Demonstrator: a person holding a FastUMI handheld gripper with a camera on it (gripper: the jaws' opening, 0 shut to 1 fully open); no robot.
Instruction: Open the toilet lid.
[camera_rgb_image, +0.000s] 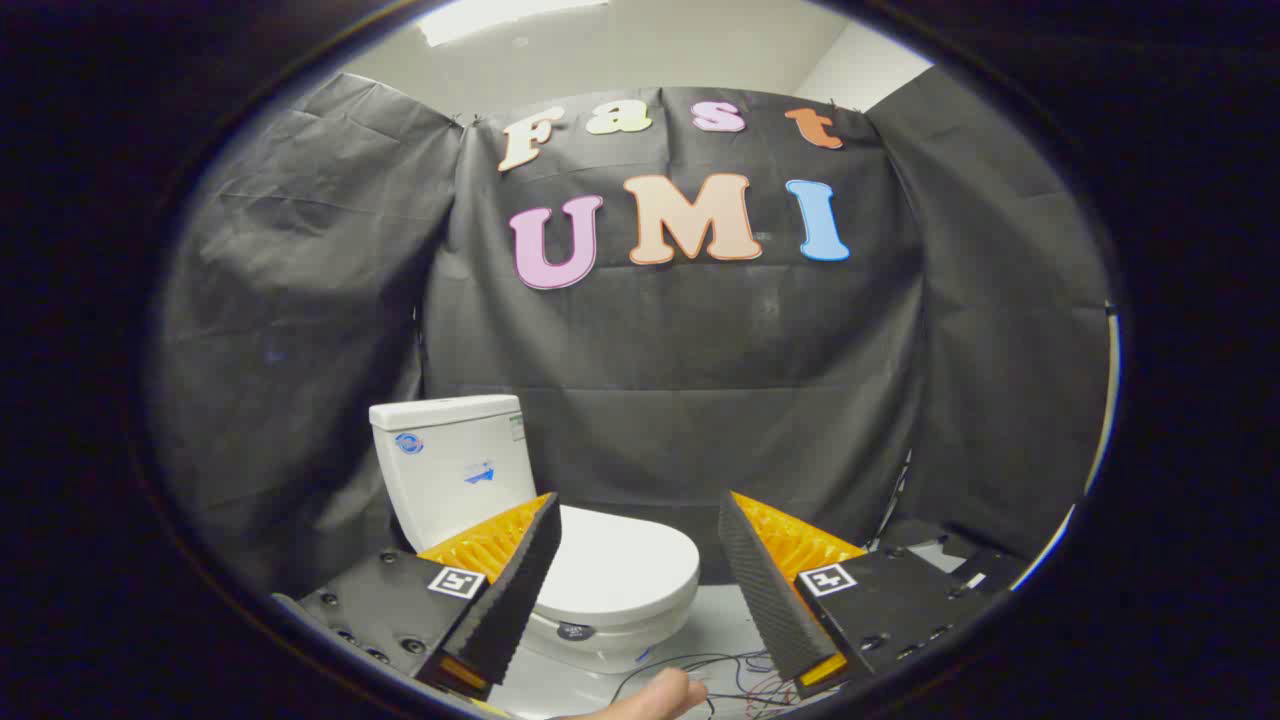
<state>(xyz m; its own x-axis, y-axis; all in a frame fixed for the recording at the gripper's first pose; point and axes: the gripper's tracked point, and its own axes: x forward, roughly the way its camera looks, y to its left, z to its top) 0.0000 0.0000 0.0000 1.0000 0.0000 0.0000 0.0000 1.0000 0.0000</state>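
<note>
The gripper (638, 540) hangs with its fingers spread wide, gripping nothing. Between and just beyond them sits the white toilet (500, 500), its lid (620, 570) closed flat, tank (455, 460) against the black cloth wall (700, 380).

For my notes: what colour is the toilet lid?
White, plain; gripper view shows the toilet lid best.

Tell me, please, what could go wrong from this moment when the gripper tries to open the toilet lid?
1. The gripper has its jaws open and apart from the closed toilet lid; the lid looks smooth, so it may slip out.
2. The tank stands right behind; a fast lift could bang the lid on it.
3. Loose cables on the floor near a hand might snag.
</note>
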